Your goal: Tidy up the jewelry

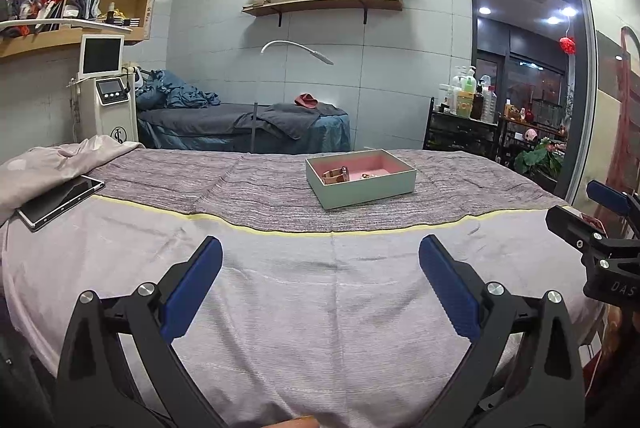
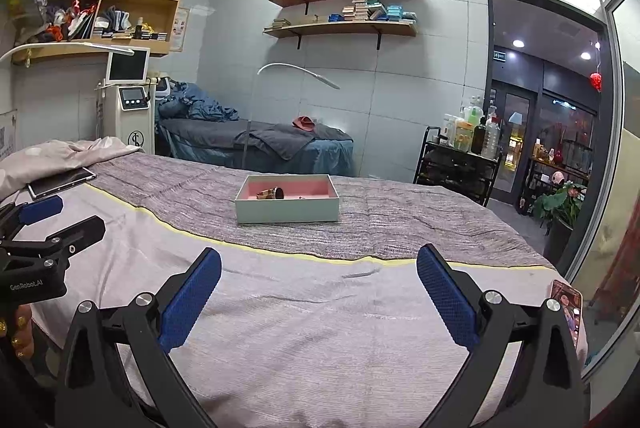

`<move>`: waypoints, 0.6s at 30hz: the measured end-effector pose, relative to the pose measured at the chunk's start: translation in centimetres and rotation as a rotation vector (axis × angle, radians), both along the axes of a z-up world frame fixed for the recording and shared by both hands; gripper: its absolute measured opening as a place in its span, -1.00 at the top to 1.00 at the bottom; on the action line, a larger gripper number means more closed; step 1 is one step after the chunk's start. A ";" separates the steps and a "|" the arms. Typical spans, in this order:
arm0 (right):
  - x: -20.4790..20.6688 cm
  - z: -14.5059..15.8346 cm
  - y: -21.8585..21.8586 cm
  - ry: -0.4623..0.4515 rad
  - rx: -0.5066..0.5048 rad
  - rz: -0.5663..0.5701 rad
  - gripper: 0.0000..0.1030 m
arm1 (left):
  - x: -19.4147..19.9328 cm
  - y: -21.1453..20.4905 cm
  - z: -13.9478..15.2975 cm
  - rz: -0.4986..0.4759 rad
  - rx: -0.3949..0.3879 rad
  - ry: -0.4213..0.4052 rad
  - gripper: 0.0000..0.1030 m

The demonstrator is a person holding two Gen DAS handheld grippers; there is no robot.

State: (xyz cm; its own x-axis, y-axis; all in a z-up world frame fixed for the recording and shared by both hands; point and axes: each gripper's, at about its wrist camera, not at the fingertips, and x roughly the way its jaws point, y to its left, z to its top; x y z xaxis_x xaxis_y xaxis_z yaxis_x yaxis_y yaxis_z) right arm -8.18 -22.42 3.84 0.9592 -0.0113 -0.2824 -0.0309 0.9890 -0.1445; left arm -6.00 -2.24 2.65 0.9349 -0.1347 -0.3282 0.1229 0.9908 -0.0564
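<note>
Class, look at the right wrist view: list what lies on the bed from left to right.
Tablet → left gripper → jewelry box → phone at the bed's right edge.

From my remote feed: a white-tiled treatment room, two wooden wall shelves stacked with small boxes, a massage bed draped in blue-grey sheets, a cubby shelf of clutter, and a dark doorway lit by ceiling spots.
</note>
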 end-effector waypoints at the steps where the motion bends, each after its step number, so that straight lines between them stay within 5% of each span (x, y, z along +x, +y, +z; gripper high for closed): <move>1: 0.0 0.0 0.0 -0.001 0.002 0.000 -0.87 | 0.0 0.0 0.0 0.000 -0.001 0.001 -0.88; 18: -0.1 0.1 -0.6 0.002 0.018 -0.003 -0.87 | 0.0 0.0 0.0 0.011 -0.002 -0.001 -0.88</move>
State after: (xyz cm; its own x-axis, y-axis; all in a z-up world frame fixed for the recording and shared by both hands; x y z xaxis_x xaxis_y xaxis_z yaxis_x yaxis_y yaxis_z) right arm -8.25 -22.99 3.98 0.9586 -0.0097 -0.2846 -0.0277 0.9915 -0.1270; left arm -6.01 -2.19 2.61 0.9367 -0.1253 -0.3270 0.1122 0.9920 -0.0587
